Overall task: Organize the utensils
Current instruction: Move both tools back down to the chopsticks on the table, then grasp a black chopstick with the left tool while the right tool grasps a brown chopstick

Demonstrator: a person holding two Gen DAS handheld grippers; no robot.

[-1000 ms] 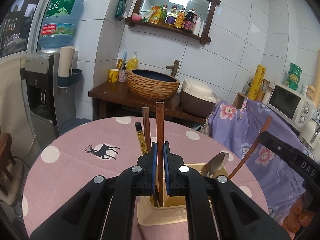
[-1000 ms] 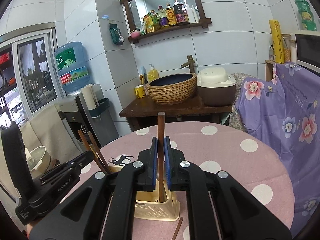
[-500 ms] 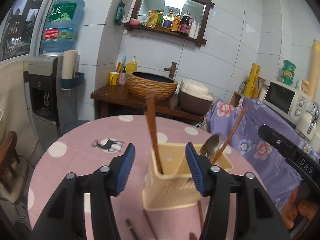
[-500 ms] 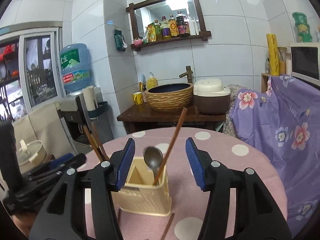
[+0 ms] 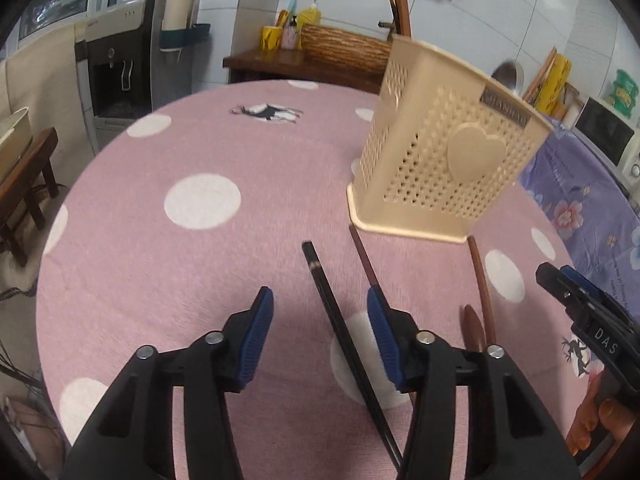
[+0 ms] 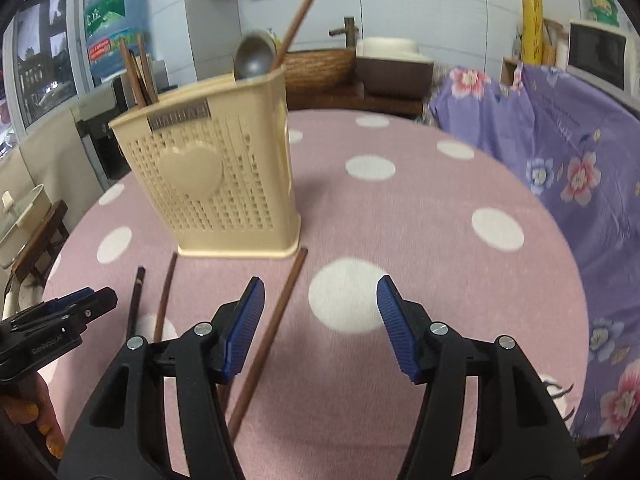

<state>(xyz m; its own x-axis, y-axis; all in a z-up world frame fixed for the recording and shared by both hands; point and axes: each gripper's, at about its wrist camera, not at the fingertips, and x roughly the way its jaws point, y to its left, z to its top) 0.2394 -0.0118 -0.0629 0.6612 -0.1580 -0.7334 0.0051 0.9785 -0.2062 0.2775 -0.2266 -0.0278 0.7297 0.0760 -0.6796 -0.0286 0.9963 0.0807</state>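
On the tablecloth (image 5: 200, 280), before the holder (image 5: 448, 152), three chopsticks (image 5: 340, 320) are seen lying; left gripper (image 5: 320, 312) and right gripper (image 6: 320, 300) are held wide, empty.

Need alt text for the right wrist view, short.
Open right gripper hovers over a pink polka-dot tablecloth; a brown wooden chopstick lies by its left finger. Behind stands a beige perforated utensil holder holding a metal spoon.

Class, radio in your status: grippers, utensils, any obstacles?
Left gripper and right gripper open, empty. Holder upright with spoon. Black chopstick and brown chopstick loose on table. Nothing blocking.
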